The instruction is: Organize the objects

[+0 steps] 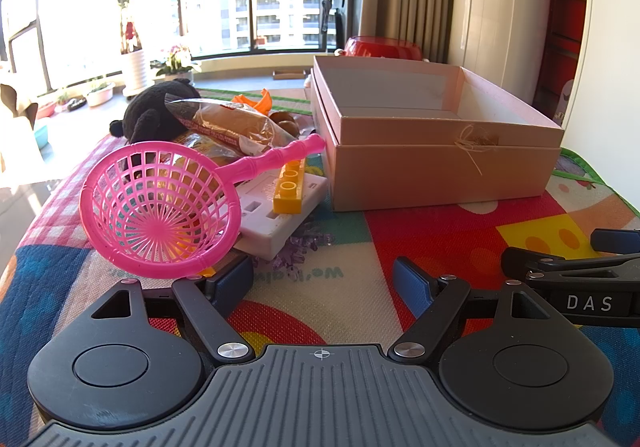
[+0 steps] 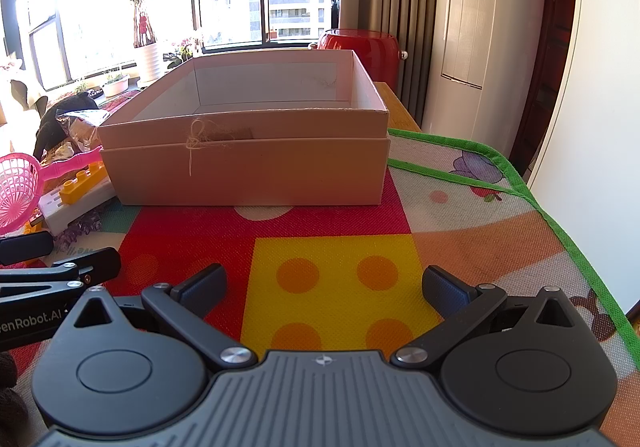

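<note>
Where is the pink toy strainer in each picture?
Left wrist view: the pink strainer fills the left middle, its handle reaching toward the open cardboard box.
Right wrist view: the strainer sits at the far left edge, partly cut off.
Shared landmark: the yellow toy brick beside the strainer.

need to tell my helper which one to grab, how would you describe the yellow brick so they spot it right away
Start at the big open cardboard box on the colourful play mat, then look at the toy pile just left of it. The yellow brick lies on top of a white block, beside the handle of the pink plastic strainer. It is the only yellow piece with round studs on top.
</note>
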Demonstrator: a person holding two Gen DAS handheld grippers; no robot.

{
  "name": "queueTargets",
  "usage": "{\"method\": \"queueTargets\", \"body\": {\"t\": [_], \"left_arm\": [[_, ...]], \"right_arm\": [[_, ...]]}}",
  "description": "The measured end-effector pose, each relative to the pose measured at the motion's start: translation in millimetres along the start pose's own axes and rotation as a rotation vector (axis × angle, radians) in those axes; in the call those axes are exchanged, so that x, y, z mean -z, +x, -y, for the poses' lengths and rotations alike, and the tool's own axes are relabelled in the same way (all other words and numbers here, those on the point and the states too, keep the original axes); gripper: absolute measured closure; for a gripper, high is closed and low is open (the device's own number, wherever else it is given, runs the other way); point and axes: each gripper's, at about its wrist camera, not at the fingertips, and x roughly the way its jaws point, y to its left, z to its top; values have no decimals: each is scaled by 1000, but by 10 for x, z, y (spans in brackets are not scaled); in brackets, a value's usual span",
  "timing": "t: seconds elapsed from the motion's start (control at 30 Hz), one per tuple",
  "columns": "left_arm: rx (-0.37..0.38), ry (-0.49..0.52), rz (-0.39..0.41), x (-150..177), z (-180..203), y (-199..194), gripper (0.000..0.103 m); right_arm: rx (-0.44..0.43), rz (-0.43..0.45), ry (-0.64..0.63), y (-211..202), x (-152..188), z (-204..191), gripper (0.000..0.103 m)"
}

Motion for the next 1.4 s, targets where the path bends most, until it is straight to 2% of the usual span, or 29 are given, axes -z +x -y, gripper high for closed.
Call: {"method": "queueTargets", "body": {"t": [1.4], "left_arm": [[-1,3,-1,-6,7,6,20]], "right_arm": [[3,-1,2,0,26,48,0]]}}
